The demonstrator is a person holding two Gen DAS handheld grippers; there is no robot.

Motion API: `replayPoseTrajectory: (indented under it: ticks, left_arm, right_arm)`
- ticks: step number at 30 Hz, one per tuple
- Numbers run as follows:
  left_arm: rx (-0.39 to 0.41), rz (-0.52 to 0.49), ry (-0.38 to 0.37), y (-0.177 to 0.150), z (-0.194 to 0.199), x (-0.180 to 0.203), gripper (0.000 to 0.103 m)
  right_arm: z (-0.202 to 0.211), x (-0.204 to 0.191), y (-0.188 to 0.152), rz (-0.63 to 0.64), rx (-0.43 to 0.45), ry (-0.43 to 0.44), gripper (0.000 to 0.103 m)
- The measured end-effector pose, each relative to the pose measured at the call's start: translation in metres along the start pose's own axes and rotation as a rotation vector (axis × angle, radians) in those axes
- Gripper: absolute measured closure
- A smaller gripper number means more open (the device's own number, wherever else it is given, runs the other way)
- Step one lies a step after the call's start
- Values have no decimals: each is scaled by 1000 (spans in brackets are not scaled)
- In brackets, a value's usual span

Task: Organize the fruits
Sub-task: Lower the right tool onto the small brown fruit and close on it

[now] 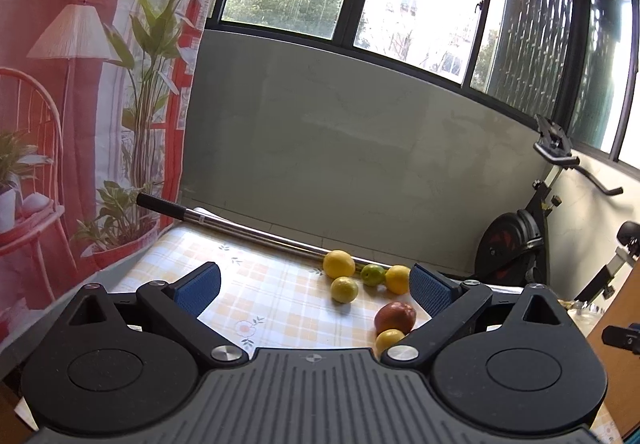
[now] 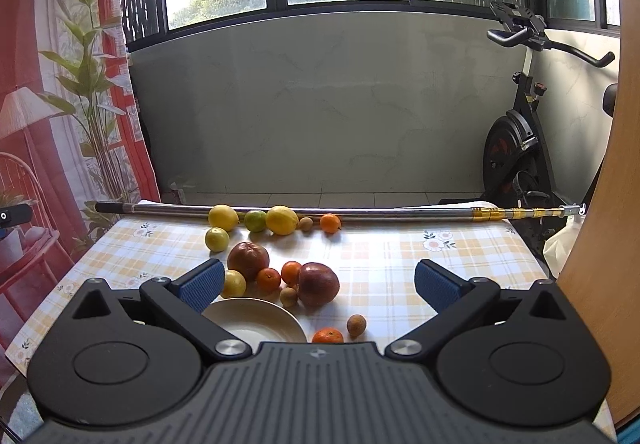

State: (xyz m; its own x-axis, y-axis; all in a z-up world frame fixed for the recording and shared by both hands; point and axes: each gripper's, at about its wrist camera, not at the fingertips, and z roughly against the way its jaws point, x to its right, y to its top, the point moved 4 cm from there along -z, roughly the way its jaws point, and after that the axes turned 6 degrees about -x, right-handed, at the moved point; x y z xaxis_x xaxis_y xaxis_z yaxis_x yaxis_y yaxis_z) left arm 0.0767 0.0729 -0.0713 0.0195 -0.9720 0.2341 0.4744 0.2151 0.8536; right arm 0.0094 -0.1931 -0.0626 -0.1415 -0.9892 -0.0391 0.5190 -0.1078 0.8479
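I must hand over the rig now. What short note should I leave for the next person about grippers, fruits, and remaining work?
Left gripper: open, empty, above the table.
Right gripper: open, empty, just behind the white plate.
Fruits: all loose on the checked tablecloth. Lemons and a lime lie along the metal pole; two dark red fruits, small oranges and small brown fruits lie near the plate.
Done: nothing; the visible part of the plate holds no fruit.
Left: sort all the fruits.

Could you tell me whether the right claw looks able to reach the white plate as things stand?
Probably yes: the right claw is open and empty, and the white plate lies just below and ahead of it, with its near rim free; fruit crowds only its far side.
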Motion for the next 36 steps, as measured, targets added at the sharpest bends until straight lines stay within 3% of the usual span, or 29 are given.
replayPoseTrajectory:
  ticks: [5,9,13,20,23,30,36]
  left_arm:
    - [-30,43,11,-2,-13,-1,2]
    - [-100,-69,78,0,-30,7,4]
    - [-111,-116,95,1,-44,6,5]
    - [-200,-66,45,-2,-80,-5,5]
    - [-242,-42,58,-3,-97,-13,5]
    - [-257,-67,61,-6,-127,-22,5]
    - [-265,-114,22,-9,-142,-14,6]
  right_arm:
    - [-10,14,1,-15,-18,4,2]
    - [-23,24,1,-20,-41,1,5]
    - [-43,31,-1,-20,-79,11,13]
    - [-80,36,-4,-33,-142,38,16]
    - [-102,38,-5,-27,-183,31,17]
    - [-150,46,-11,-52,-271,14,28]
    - [-185,61,-18,-76,-316,-27,49]
